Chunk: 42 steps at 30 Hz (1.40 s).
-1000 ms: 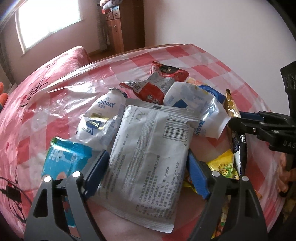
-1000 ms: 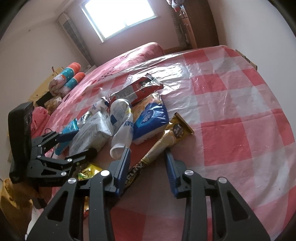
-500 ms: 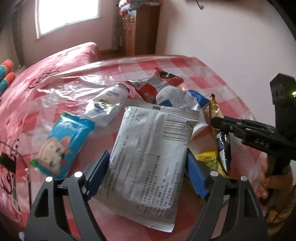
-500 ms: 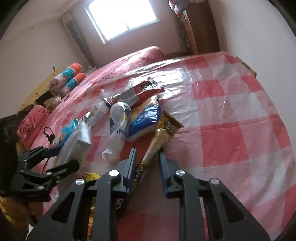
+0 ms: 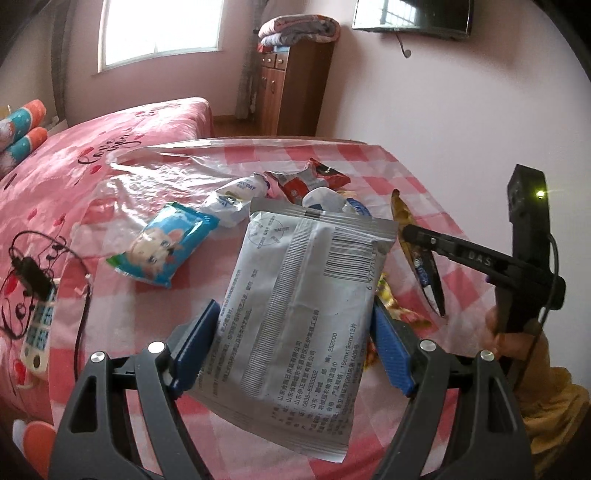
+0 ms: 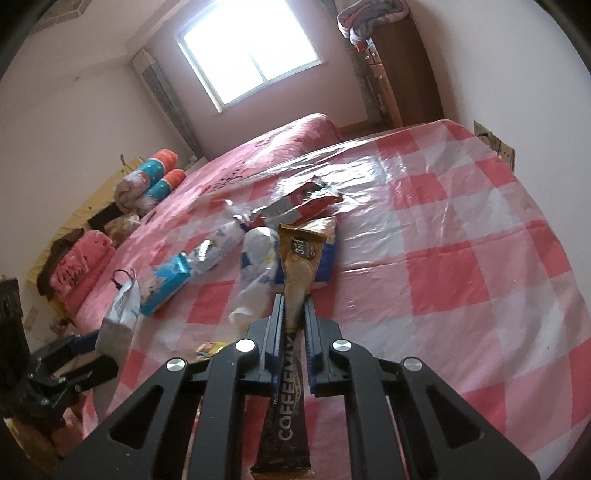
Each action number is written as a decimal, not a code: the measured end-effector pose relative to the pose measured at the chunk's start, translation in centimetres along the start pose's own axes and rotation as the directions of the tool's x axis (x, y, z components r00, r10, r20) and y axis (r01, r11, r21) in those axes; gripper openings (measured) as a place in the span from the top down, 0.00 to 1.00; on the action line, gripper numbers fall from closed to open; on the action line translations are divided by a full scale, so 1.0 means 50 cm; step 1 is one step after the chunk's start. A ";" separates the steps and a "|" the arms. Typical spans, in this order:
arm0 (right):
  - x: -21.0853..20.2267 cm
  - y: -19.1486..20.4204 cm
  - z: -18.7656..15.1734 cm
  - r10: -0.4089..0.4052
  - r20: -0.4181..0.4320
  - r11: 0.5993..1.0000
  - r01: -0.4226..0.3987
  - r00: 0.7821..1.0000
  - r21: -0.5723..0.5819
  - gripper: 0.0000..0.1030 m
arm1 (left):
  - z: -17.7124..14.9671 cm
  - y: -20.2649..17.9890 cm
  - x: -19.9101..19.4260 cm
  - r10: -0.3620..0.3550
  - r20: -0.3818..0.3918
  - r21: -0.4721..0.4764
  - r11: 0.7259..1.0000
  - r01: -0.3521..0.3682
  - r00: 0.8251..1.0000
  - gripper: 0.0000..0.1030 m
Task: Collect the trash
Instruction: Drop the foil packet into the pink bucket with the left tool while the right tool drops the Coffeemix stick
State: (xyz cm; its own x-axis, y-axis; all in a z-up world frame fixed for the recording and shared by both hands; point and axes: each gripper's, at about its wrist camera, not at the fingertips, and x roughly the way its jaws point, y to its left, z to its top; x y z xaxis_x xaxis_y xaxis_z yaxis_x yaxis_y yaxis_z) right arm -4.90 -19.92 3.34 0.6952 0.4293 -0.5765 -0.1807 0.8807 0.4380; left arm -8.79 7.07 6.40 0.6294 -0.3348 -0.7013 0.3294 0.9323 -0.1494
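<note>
The checked table [image 6: 461, 236] filled both views; only the left view showed a TV [image 5: 412, 16] and a remote [image 5: 38, 328] on the bed [image 5: 110, 129]. The left gripper [image 5: 291, 345] held a grey pouch [image 5: 295, 295] by its sides, now lifted off the pile it lay on a second ago. The right gripper [image 6: 293, 314], whose jaws had just been closing, was clamped on a coffee stick [image 6: 295, 280], raised clear of the blue pack [image 6: 328, 258]
</note>
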 end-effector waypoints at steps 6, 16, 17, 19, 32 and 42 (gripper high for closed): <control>-0.026 0.030 0.001 0.085 0.020 0.996 -0.086 0.996 0.031 0.90 | -0.028 0.014 -0.044 0.005 0.022 -0.029 1.000 -0.004 1.000 0.22; -0.059 0.113 -0.006 0.176 0.016 0.984 -0.176 0.984 0.021 0.90 | -0.070 0.050 -0.095 0.033 0.055 -0.078 0.997 -0.029 0.998 0.22; -0.060 0.123 -0.007 0.182 0.014 0.983 -0.182 0.983 0.014 0.90 | -0.074 0.054 -0.102 0.036 0.060 -0.084 0.996 -0.031 0.998 0.22; -0.062 0.150 -0.008 0.195 0.008 0.981 -0.194 0.981 -0.013 0.90 | -0.082 0.061 -0.114 0.047 0.070 -0.088 0.995 -0.041 0.996 0.22; -0.051 0.355 -0.040 0.311 -0.077 0.932 -0.319 0.947 -0.172 0.90 | -0.138 0.166 -0.211 0.155 0.128 -0.213 0.969 -0.126 0.979 0.22; 0.022 0.530 -0.102 0.419 -0.253 0.845 -0.477 0.872 -0.242 0.89 | -0.254 0.309 -0.295 0.364 0.069 -0.414 0.858 -0.306 0.929 0.22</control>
State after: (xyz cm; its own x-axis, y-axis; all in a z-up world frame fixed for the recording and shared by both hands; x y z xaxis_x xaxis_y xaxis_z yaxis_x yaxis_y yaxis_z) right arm -12.46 4.93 10.79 0.3546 0.7942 -0.4935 -0.6525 0.5882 0.4778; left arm -21.93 28.16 5.57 0.7533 0.0193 -0.6573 -0.2009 0.9585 -0.2021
